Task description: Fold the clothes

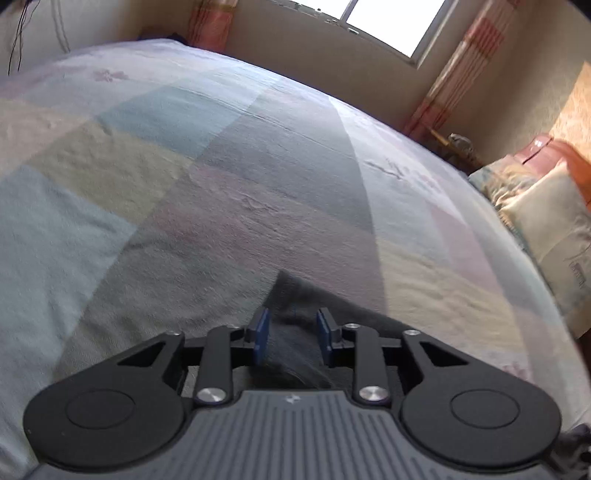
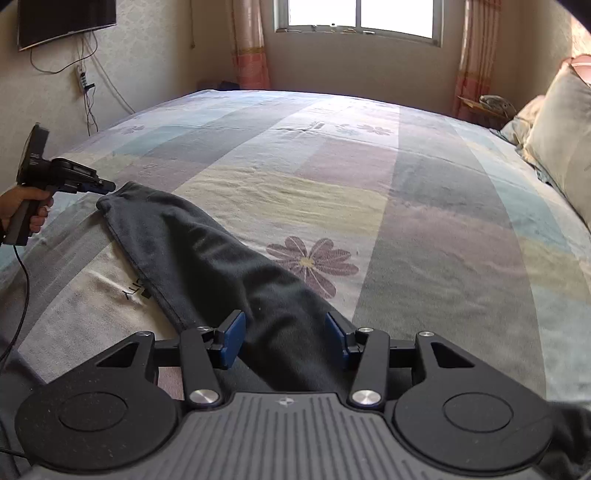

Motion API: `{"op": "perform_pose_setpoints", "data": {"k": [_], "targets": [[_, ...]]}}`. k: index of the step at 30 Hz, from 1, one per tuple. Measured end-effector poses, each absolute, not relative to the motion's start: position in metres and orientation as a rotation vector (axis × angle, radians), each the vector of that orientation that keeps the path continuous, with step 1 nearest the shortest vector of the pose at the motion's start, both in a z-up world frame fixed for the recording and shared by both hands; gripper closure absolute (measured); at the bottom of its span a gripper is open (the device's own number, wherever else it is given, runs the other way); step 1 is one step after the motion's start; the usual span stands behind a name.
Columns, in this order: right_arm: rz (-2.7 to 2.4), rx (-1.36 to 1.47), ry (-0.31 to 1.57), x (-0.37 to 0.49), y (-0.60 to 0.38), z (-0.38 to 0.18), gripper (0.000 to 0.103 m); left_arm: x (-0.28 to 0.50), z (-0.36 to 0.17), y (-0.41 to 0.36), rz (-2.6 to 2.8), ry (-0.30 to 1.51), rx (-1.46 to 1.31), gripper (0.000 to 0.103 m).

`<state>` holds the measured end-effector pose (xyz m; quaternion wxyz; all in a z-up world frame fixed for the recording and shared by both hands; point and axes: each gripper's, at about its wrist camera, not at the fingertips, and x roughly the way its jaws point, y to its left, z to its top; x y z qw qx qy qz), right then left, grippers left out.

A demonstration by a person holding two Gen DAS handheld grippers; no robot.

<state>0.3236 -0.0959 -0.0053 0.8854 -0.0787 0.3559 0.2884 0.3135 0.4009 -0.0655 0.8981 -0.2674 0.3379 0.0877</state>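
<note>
A long dark grey garment piece (image 2: 207,258) lies diagonally on the bed, stretched from the lower middle up to the left. It rests partly on a pale garment with dark lettering (image 2: 85,295). My right gripper (image 2: 285,328) is open, its blue pads standing on either side of the dark cloth's near end without pressing on it. My left gripper (image 2: 109,187), held by a hand (image 2: 22,208), hovers at the cloth's far end. In the left wrist view the left gripper (image 1: 293,326) is open, with the dark cloth (image 1: 295,295) under and between its pads.
The bed carries a pastel patchwork sheet (image 2: 424,221) with a flower print (image 2: 314,264). Pillows (image 2: 557,140) are stacked at the right edge. A wall television (image 2: 66,18), hanging cables (image 2: 88,103) and a window (image 2: 358,16) lie beyond the bed.
</note>
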Motion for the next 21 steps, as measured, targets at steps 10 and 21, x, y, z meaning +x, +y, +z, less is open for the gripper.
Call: {"op": "perform_pose_setpoints", "data": {"k": [10,21], "targets": [[0.591,-0.025,0.77,0.298,-0.105,-0.016,0.045,0.291,-0.129,0.421,0.16,0.577,-1.231,0.051],[0.516,-0.013,0.783,0.296,-0.12,-0.021,0.038,0.301,-0.096,0.436,0.368,0.549,-0.9,0.095]]}}
